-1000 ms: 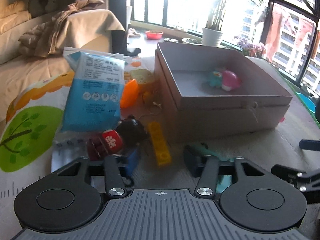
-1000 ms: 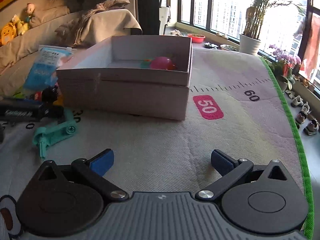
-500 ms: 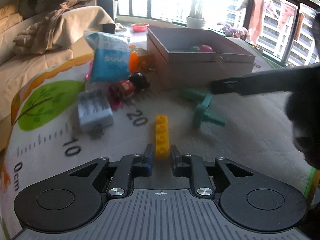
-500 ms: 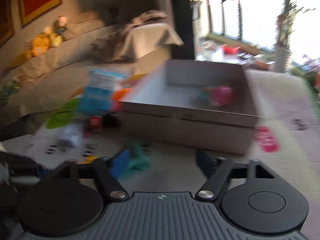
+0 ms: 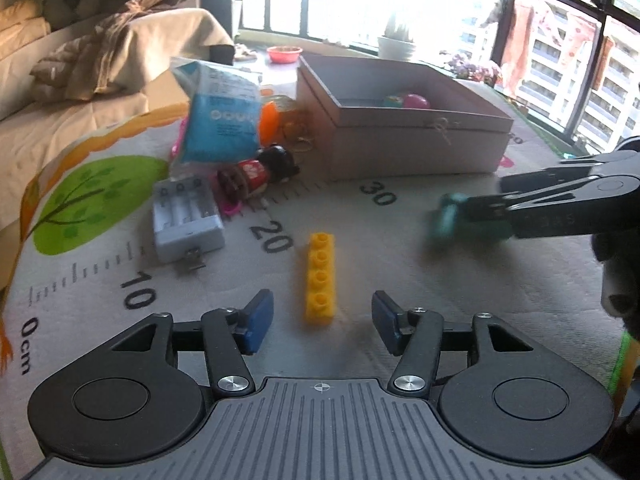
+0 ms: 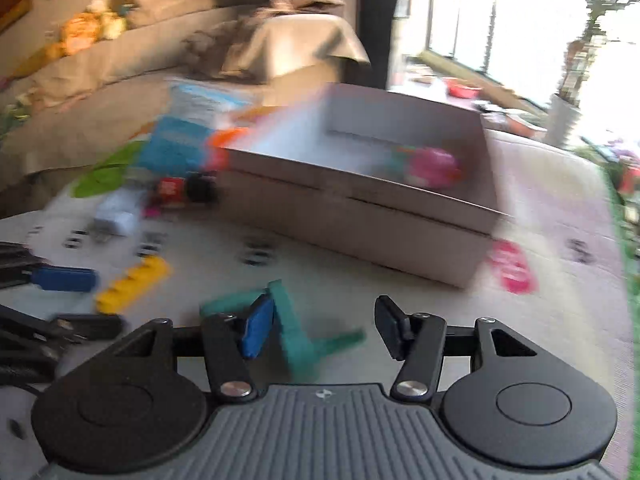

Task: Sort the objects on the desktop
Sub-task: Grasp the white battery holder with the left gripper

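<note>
We take the cardboard box (image 5: 416, 148) as reference. The yellow brick (image 5: 320, 278) lies flat on the mat, well in front of the box, between the jaws of our left gripper (image 5: 322, 322); these are opening and stand clear of it. Right of the brick, our right gripper (image 6: 326, 330) holds the teal clip (image 6: 298, 338) between its jaws; contact cannot be told.
</note>
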